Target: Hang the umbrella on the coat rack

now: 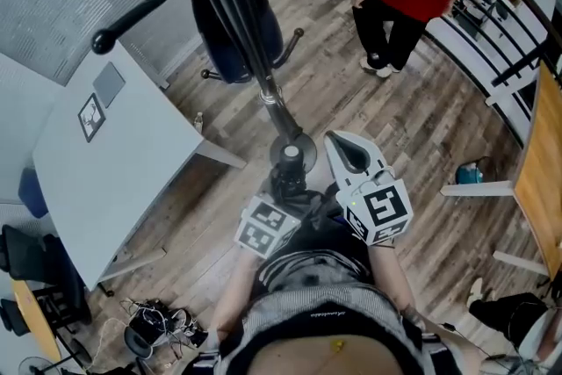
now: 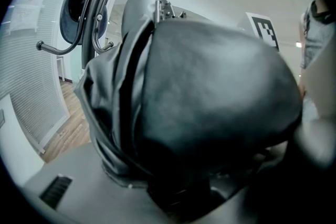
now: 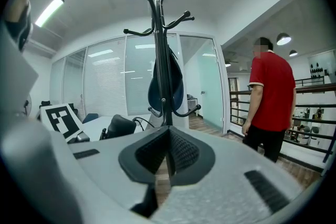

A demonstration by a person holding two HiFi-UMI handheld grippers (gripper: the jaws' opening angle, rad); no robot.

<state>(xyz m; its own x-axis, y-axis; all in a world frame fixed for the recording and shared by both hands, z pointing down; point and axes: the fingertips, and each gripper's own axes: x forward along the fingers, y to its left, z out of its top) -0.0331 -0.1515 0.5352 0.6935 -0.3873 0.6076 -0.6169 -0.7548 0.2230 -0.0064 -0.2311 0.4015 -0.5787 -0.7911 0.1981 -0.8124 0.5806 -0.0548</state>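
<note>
Folded umbrella [image 2: 210, 102], clamped in the left gripper [image 1: 285, 189] near the coat rack [image 3: 163, 60], looks light and slippery-skinned; hold its stiff core. Right gripper [image 3: 168, 160] pinched closed, empty.

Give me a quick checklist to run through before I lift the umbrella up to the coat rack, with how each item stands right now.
1. Umbrella secured in left gripper: ok, the jaws are closed on its folded black fabric.
2. Right gripper free to help: ok, jaws together with nothing between them.
3. Bare hook on coat rack: ok, upper hook carries nothing; a dark bag hangs lower down.
4. Umbrella's loop or handle ready to catch a hook: cannot tell, neither shows.
5. Person in red out of the way: ok, standing off to the rack's right, facing away.
</note>
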